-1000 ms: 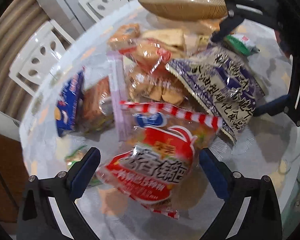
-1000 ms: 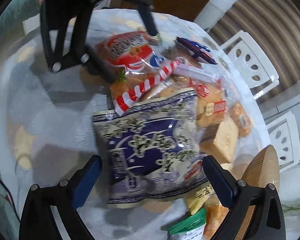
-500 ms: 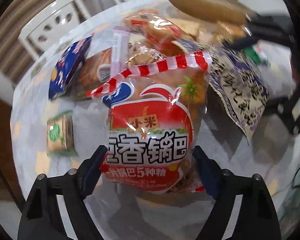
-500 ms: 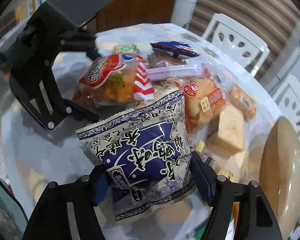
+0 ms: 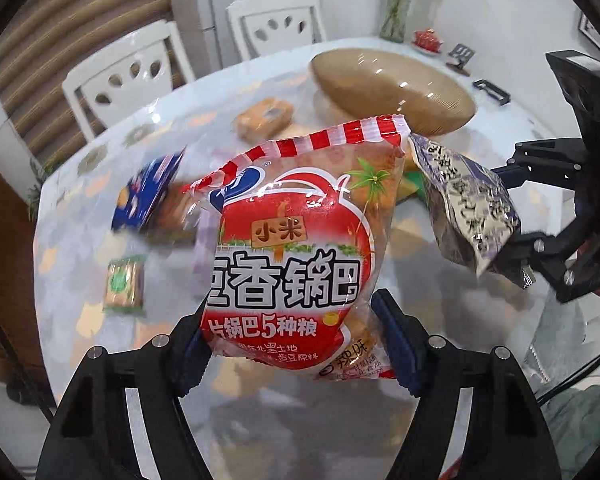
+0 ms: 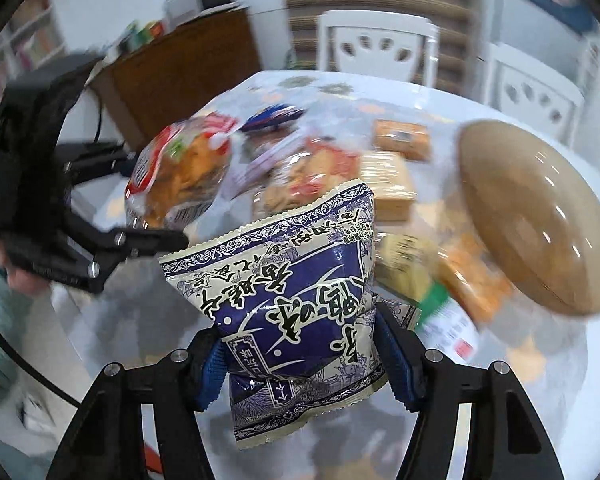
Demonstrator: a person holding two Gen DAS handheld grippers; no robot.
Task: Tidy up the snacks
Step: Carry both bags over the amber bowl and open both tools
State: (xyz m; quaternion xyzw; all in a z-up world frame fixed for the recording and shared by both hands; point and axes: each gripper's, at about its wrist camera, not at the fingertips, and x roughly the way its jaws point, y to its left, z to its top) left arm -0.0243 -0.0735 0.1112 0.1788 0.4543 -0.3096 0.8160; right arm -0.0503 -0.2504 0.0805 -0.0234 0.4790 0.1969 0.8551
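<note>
Both bags have just come up off the counter point(image 5: 80, 208); the left tool point(image 5: 296, 344) is clamped on the red snack bag point(image 5: 296, 248), the right tool point(image 6: 300, 354) on the purple bag point(image 6: 292, 292) — pickup done, so carrying to the brown bowl point(image 6: 536, 216) probably comes next.

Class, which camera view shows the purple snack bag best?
The right wrist view: the purple snack bag fills the centre, gripped by the right gripper. The left wrist view shows it smaller, edge-on at the right.
</note>
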